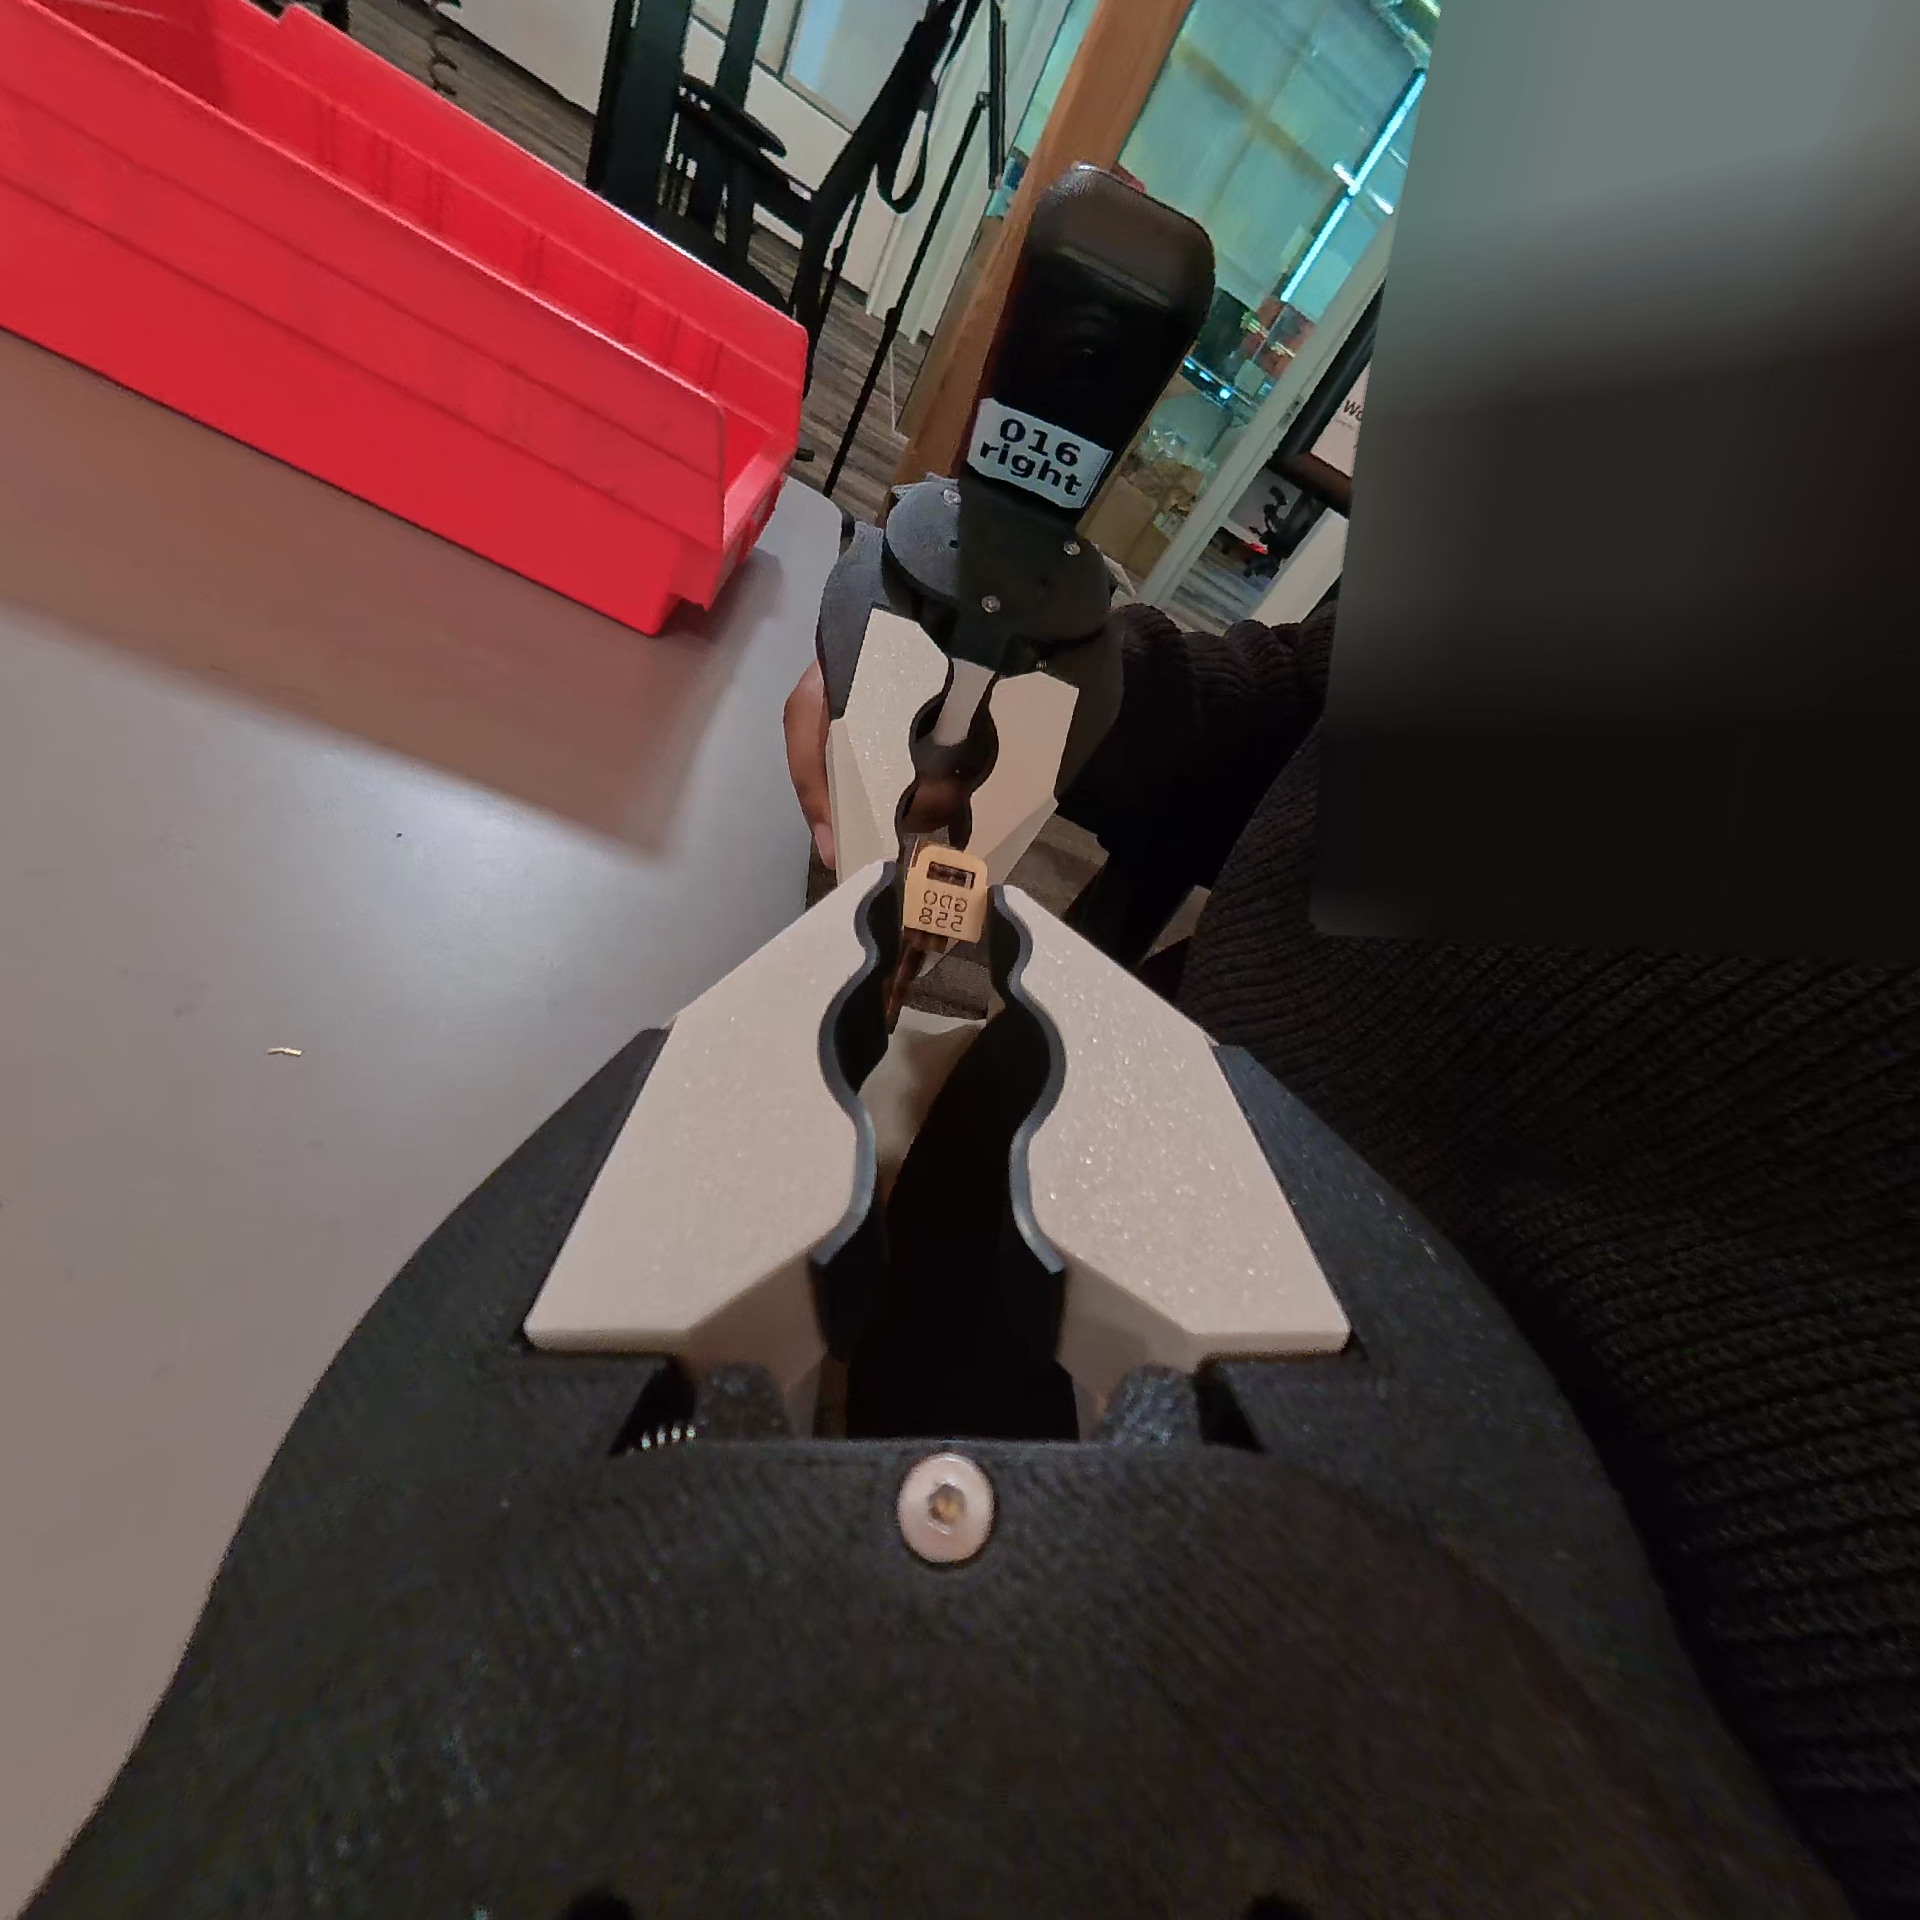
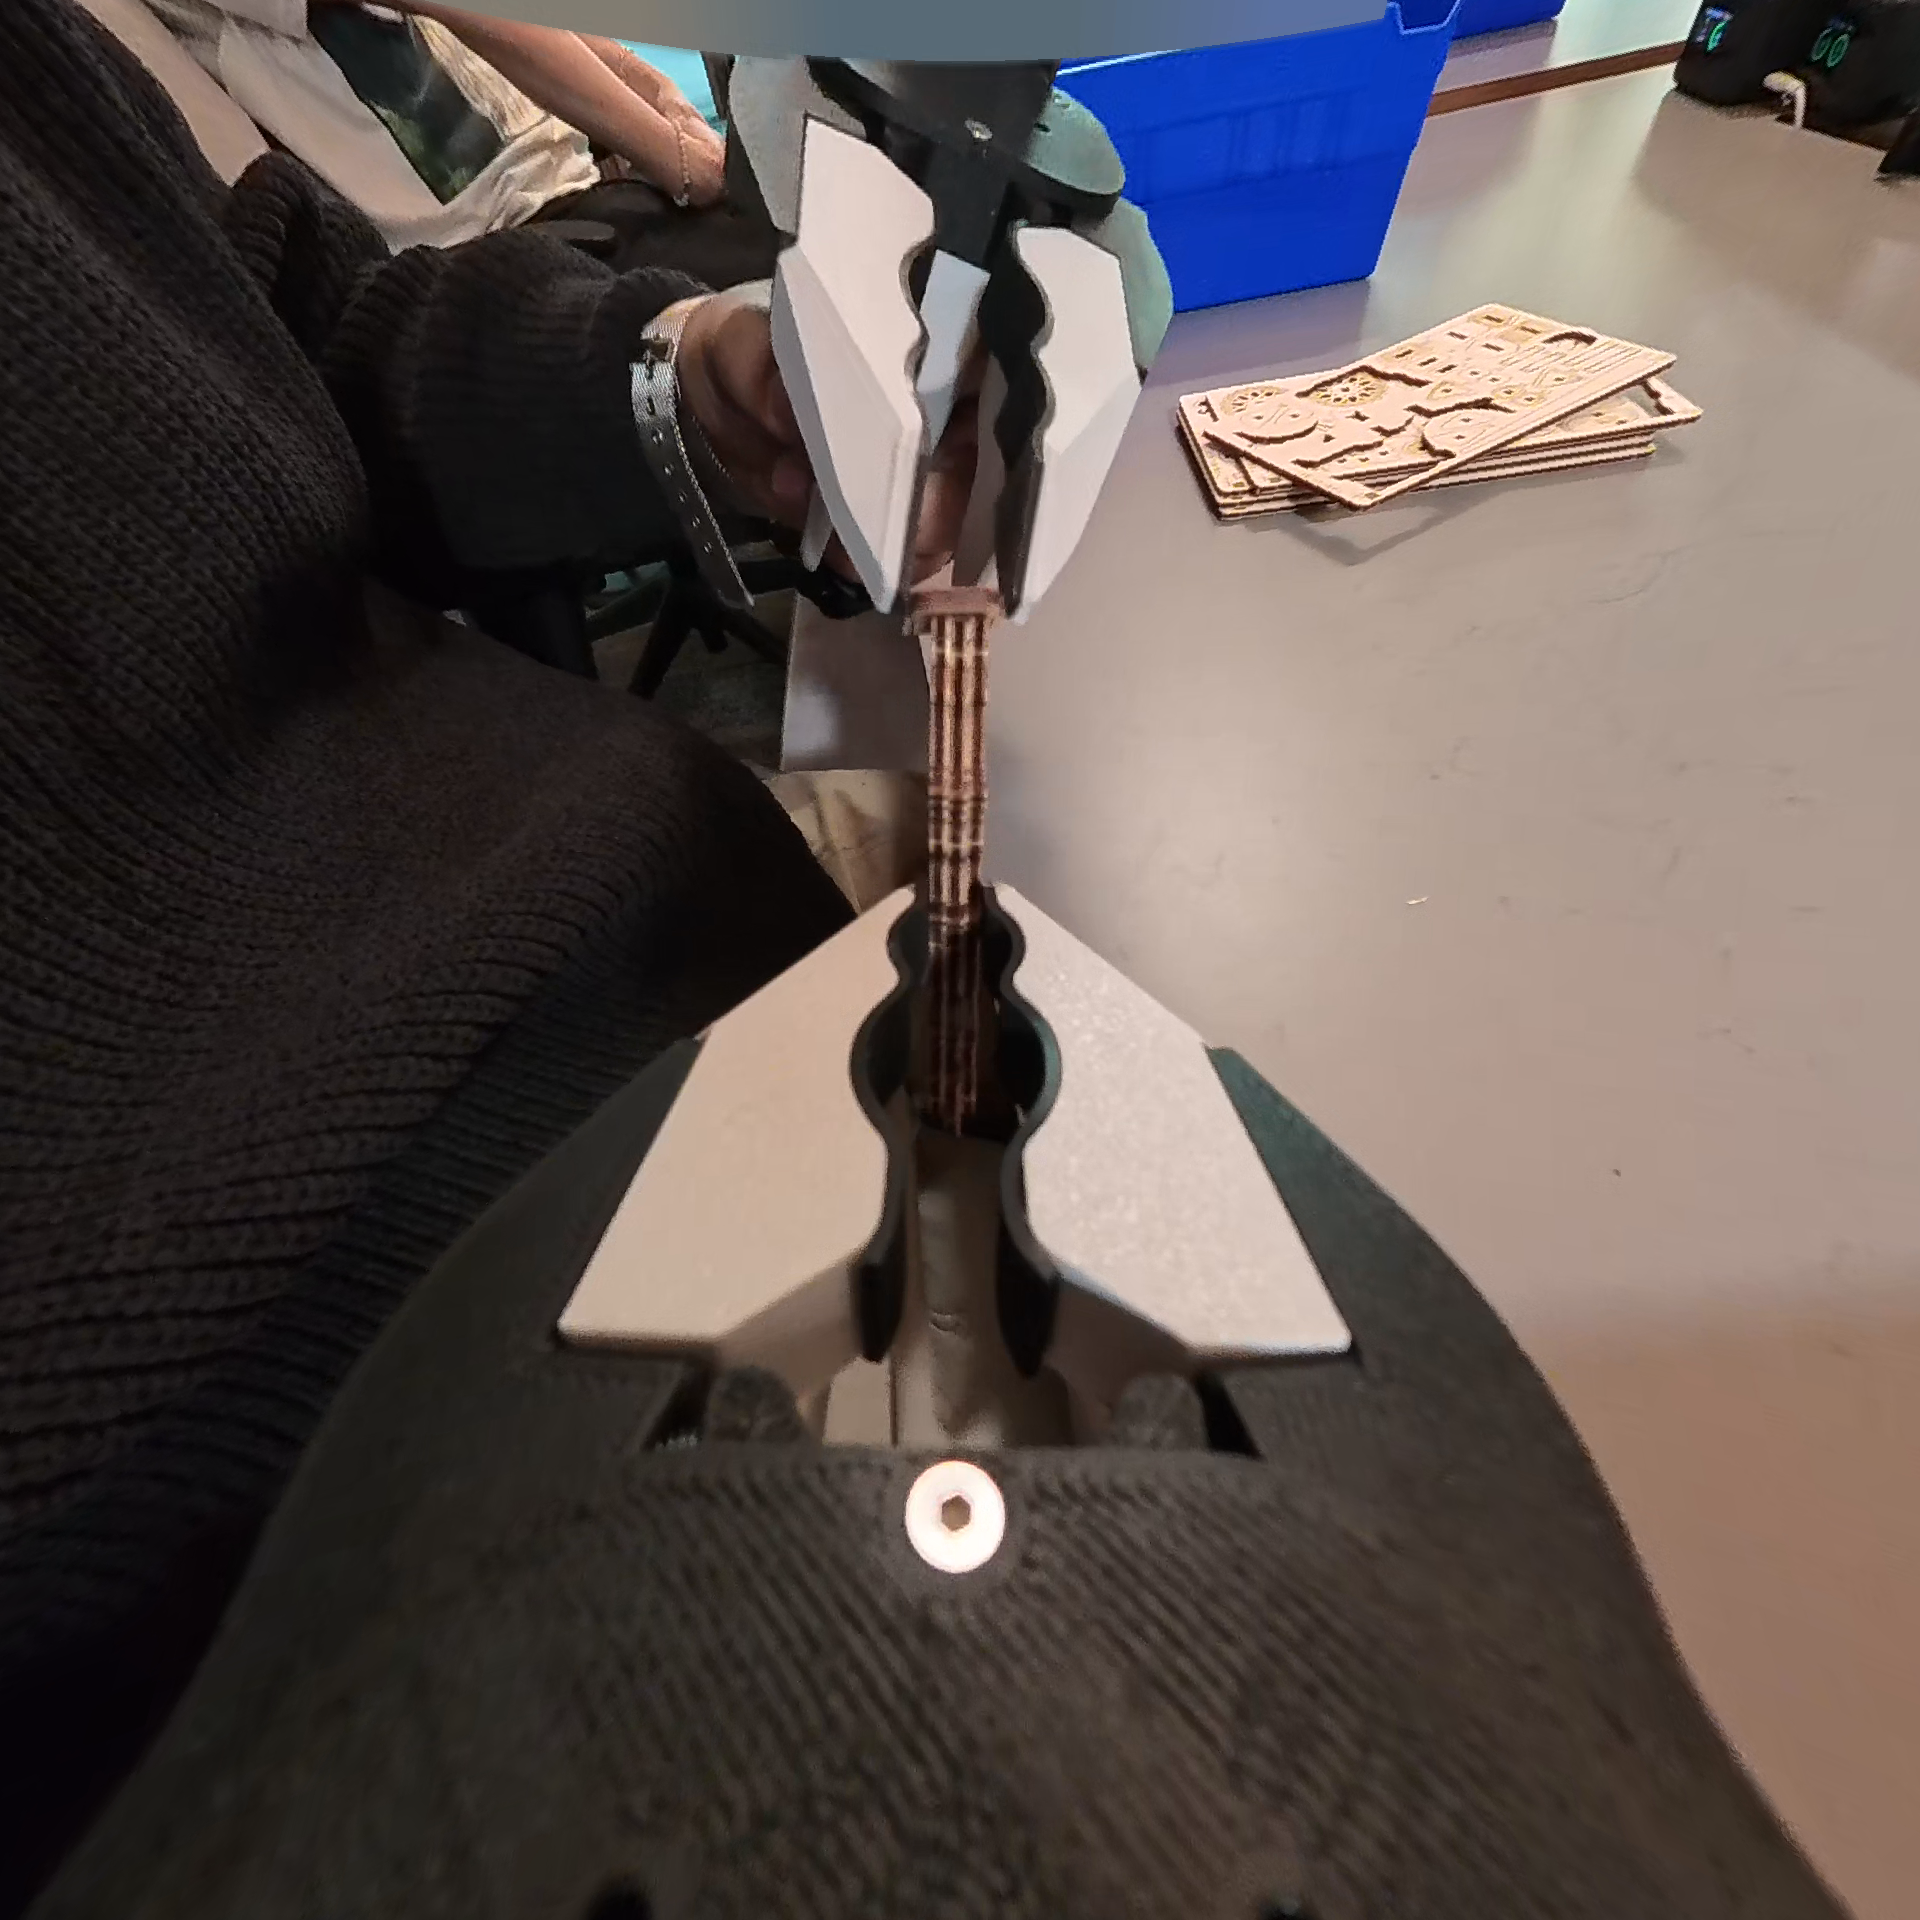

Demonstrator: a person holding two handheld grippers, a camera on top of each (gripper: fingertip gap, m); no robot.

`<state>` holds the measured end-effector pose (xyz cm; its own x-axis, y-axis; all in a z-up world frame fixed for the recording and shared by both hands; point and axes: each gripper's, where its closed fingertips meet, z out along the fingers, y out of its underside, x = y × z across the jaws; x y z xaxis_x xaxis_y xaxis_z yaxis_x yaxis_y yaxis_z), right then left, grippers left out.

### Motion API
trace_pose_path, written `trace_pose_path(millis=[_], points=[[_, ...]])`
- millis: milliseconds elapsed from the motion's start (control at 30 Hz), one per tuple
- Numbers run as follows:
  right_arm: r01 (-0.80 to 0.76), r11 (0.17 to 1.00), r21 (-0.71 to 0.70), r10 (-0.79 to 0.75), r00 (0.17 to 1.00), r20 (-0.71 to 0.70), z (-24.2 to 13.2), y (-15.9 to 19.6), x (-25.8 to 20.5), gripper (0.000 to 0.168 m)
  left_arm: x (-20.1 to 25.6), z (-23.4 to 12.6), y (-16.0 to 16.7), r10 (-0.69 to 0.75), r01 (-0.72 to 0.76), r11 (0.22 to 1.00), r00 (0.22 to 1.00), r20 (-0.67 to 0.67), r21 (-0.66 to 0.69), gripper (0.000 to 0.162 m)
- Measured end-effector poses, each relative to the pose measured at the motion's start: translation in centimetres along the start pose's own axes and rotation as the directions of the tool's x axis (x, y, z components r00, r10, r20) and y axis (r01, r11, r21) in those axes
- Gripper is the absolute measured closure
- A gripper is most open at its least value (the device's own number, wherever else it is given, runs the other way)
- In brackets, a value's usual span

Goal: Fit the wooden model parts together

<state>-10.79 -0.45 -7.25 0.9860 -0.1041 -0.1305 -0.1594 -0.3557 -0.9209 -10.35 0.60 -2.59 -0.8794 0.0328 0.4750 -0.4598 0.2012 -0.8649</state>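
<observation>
My right gripper (image 2: 951, 904) is shut on a long layered wooden part (image 2: 956, 769) that sticks forward out of its jaws. My left gripper (image 1: 943, 883) is shut on a small tan wooden piece (image 1: 943, 902) held at its tips. The two grippers face each other tip to tip just off the grey table's near edge. The small piece (image 2: 951, 601) sits against the far end of the layered part, which shows only as a dark sliver (image 1: 912, 961) in the left wrist view. The left gripper (image 2: 951, 608) and right gripper (image 1: 940, 831) each show in the other's view.
A red bin (image 1: 416, 312) stands on the grey table (image 1: 312, 831) to the left. A blue bin (image 2: 1247, 156) and a stack of punched wooden sheets (image 2: 1434, 416) lie on the table (image 2: 1455, 935). A black knitted sleeve (image 2: 312, 727) fills the side by the table edge. My hands' fingertips stand some 5 cm from each other.
</observation>
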Motion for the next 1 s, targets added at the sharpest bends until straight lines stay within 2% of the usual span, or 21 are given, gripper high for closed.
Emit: trace_pose_path(millis=[200, 500, 667, 867, 1000], points=[[0.039, 0.999, -0.029, -0.04, 0.999, -0.021, 0.1, 0.4, 0.1, 0.161, -0.1, 0.1, 0.3, -0.02, 0.021, 0.999, 1.0, 0.014, -0.029, 0.148], [0.08, 0.99, -0.119, -0.08, 0.997, 0.011, 0.4, 1.7, -0.6, 0.161, 0.1, 0.3, 2.0, -0.071, 0.078, 0.981, 0.996, 0.045, -0.18, 0.148], [0.085, 0.983, -0.162, -0.084, 0.996, 0.017, 0.4, 2.1, -0.8, 0.161, 0.1, 0.3, 2.6, -0.07, 0.079, 0.973, 0.996, 0.051, -0.215, 0.148], [0.097, 0.95, -0.297, -0.103, 0.995, -0.006, 0.8, 3.0, -1.1, 0.161, 0.0, 0.0, 3.8, -0.052, 0.052, 0.972, 0.999, 0.005, -0.23, 0.148], [0.087, 0.911, -0.403, -0.096, 0.995, -0.002, 0.7, 4.3, -1.8, 0.161, 0.1, 0.3, 5.4, -0.13, 0.109, 0.959, 0.99, -0.062, -0.261, 0.148]])
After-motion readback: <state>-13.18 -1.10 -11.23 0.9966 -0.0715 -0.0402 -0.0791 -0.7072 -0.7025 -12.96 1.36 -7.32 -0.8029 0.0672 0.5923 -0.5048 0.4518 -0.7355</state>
